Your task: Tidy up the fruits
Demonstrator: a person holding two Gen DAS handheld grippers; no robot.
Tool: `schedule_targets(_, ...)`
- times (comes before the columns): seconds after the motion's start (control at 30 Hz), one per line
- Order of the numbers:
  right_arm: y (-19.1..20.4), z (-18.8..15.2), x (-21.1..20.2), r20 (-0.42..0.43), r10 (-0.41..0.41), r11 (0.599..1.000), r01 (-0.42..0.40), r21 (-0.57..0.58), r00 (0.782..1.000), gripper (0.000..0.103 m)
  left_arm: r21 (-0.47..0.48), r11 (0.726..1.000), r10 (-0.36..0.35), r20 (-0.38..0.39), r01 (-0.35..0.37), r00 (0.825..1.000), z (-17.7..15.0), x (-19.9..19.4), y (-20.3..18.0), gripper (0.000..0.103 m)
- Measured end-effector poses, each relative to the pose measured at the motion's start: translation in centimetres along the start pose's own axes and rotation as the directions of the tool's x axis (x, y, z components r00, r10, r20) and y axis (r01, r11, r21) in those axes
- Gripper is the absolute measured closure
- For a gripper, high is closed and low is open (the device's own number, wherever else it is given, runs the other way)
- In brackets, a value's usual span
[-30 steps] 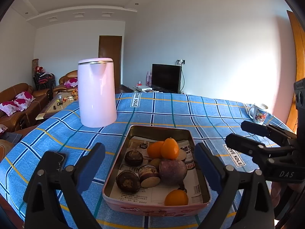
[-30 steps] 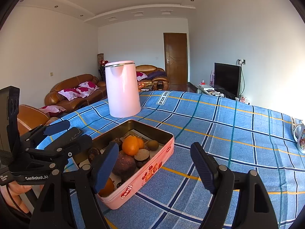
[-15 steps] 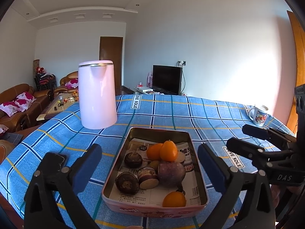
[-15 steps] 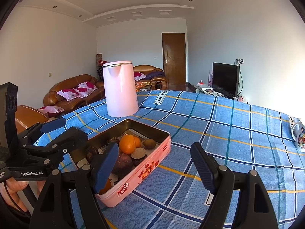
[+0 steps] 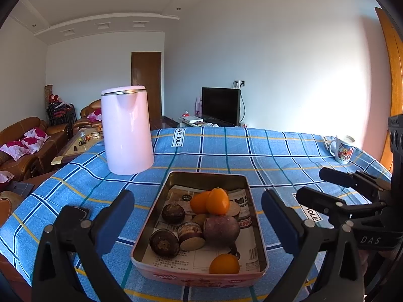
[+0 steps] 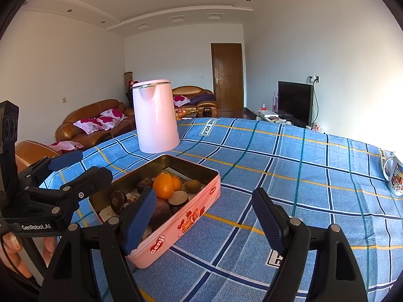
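Left to right in the left wrist view: a pink electric kettle [image 5: 127, 130] stood upright on the counter [image 5: 264, 158], which was covered with a blue checked cloth. Right of it and nearer lay the pink tin tray [image 5: 199, 275], lined with printed paper. At the far right edge stood a printed mug [image 5: 343, 149].

The left tool [image 5: 197, 214] hung released, its jaws spread wide to either side of the tray and pressing on nothing. The right tool [image 6: 204, 214] was likewise released and empty, its left pad over the tray's near rim and its right pad over bare cloth.

The tray held the fruits: an upright orange fruit [image 5: 217, 201] beside another, a loose one [image 5: 224, 264] at the near rim, a large purple fruit [image 5: 221, 227], and several dark brown round ones [image 5: 164, 242].

Handling, as a judgement: the orange fruits look light, firm and smooth-skinned, so apt to roll or slip; a hold across the widest part seems safest. The purple fruit probably weighs more.

Only the right wrist view showed the tray's outer wall with its "Genji" label [image 6: 157, 244] and the hand [image 6: 15, 249] carrying the left tool. Only the left wrist view showed the near-rim fruit.
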State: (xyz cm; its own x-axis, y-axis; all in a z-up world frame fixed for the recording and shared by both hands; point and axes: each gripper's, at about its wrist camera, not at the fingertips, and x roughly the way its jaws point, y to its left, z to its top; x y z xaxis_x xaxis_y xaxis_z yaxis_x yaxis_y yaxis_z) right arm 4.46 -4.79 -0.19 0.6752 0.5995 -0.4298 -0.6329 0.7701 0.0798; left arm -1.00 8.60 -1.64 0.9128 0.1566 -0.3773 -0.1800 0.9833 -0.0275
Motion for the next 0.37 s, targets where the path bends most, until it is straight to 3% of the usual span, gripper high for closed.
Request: schedule_targets(0.37,-0.61,-0.58,-0.2,-0.008,-0.01,1.0,0.01,-0.002,1.0,0.023,0.0,1.0,0.005,-0.006,-0.005,1.0,-0.24,0.31,0.05,0.0)
